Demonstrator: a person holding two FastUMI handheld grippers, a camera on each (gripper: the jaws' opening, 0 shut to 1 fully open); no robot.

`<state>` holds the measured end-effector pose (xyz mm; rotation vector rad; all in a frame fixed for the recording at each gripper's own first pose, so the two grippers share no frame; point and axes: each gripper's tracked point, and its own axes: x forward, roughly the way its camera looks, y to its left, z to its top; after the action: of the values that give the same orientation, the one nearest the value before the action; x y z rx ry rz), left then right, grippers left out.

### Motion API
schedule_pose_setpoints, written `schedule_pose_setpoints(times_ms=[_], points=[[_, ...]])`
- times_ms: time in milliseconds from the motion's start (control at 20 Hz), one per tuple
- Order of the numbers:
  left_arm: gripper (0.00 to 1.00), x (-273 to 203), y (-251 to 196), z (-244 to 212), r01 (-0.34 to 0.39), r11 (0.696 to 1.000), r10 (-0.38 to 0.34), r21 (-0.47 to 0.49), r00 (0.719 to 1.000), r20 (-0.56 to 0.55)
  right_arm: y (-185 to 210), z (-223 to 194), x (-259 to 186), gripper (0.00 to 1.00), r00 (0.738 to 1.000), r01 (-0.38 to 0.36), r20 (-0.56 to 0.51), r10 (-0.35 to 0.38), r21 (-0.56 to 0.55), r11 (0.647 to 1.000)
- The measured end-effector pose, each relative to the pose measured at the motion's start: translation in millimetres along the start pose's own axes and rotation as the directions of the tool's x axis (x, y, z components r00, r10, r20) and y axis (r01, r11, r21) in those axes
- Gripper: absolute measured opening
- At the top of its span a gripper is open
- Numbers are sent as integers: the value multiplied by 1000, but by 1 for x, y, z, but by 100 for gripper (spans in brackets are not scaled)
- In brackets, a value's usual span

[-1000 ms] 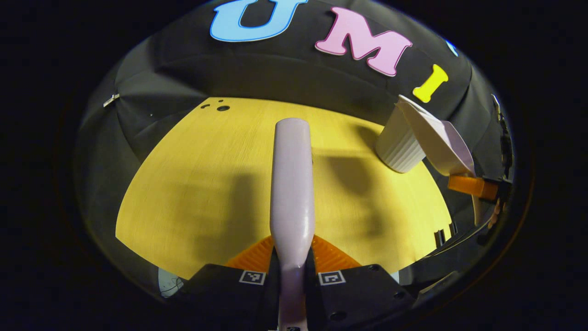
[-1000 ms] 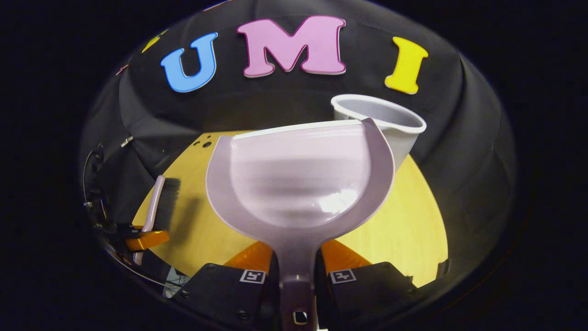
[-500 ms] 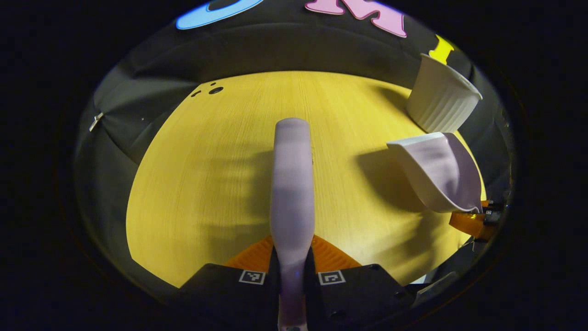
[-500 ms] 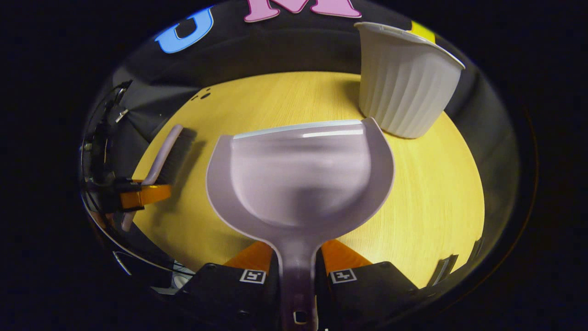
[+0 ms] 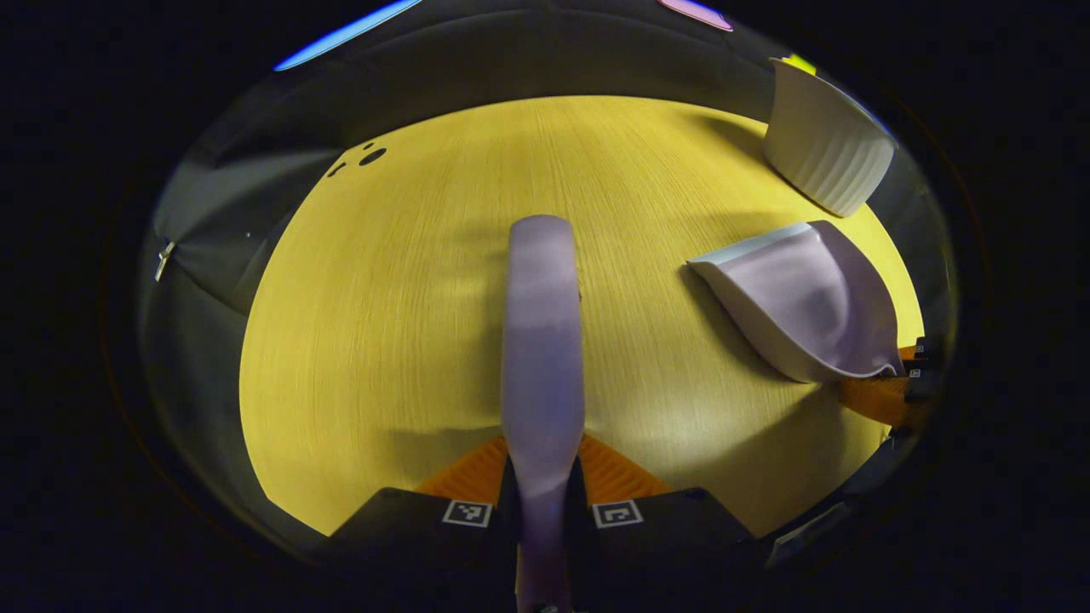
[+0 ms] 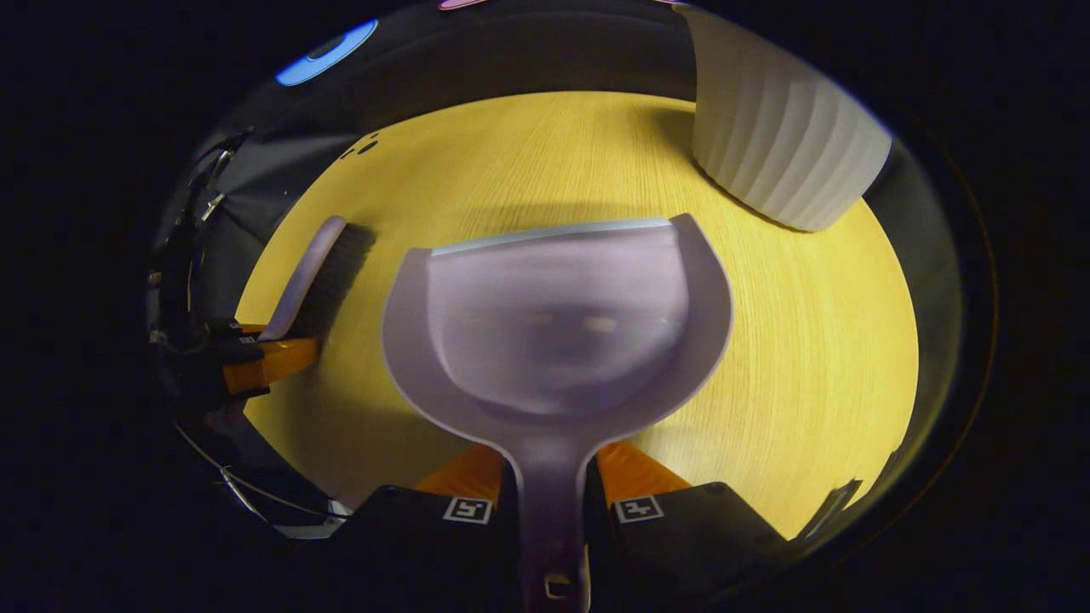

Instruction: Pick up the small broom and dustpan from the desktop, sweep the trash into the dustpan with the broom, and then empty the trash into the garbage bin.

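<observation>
1. My left claw (image 5: 542, 498) is clamped on the broom (image 5: 542, 340) handle, both fingers pressing its sides; the handle runs straight ahead over the tabletop (image 5: 409, 281). Pickup of the broom counts as done.
2. My right claw (image 6: 550, 502) is clamped the same way on the dustpan (image 6: 553, 332) handle, scoop facing forward and low over the tabletop; I can't tell if its lip touches the wood. Dustpan pickup done too.
3. In the right gripper view I see the broom's dark bristles (image 6: 336, 272) off to the left, near the wood, well apart from the pan.
4. The pan's scoop looks empty, and I see no trash on the bare wood in either view.
5. Farther back the white ribbed garbage bin (image 6: 783, 145) stands upright at the far right of the tabletop, just beyond the pan, not touching it.
6. My read: sweeping and emptying look finished, or no trash is in sight; what's left is likely setting both tools down.
</observation>
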<state>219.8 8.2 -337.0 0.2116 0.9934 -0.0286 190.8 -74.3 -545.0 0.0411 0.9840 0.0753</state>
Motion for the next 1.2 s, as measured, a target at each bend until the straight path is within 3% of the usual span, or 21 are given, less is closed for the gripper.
schedule_pose_setpoints(times_ms=[100,150,200,250,300,350,450,500,650,750,850,950,1100,1200], points=[[31,-2,0,0,4,1000,-4,22,1000,0,3,0,1,37,1000,-11,-7,11,17,1000],[34,-3,-2,0,9,1000,-9,30,1000,-1,3,1,0,50,1000,-10,-10,10,31,999],[36,-4,-2,1,14,999,-14,38,1000,0,2,3,1,42,1000,-8,-10,9,42,999],[42,-7,-3,3,20,999,-21,41,1000,11,3,5,3,50,1000,-15,-8,16,56,998],[46,-11,-7,6,34,999,-35,40,999,27,5,6,0,67,1000,-18,-5,18,66,998],[54,-16,-8,7,50,998,-52,36,997,49,4,7,-5,78,1000,-12,2,12,76,997],[84,-31,-14,14,83,996,-85,30,993,84,6,14,-19,100,999,-5,32,2,90,996],[99,-38,-15,12,96,995,-99,34,989,108,4,17,-30,99,999,7,50,-11,84,996],[97,-77,-14,25,100,993,-109,55,971,214,10,29,-60,99,990,27,138,-33,44,999],[97,-110,-16,41,107,994,-114,38,939,326,17,48,-86,99,968,44,247,-43,0,999],[97,-145,-16,57,107,994,-100,10,889,447,13,68,-105,99,924,125,373,-84,-85,989],[97,-183,-5,68,70,997,-46,-20,826,562,21,91,-139,99,858,161,505,-91,-97,982],[97,-252,3,86,47,997,9,-56,678,735,41,127,-199,100,715,129,696,-62,-45,991],[97,-284,4,92,56,995,31,-80,601,799,39,130,-219,100,644,150,761,-73,-32,988]])
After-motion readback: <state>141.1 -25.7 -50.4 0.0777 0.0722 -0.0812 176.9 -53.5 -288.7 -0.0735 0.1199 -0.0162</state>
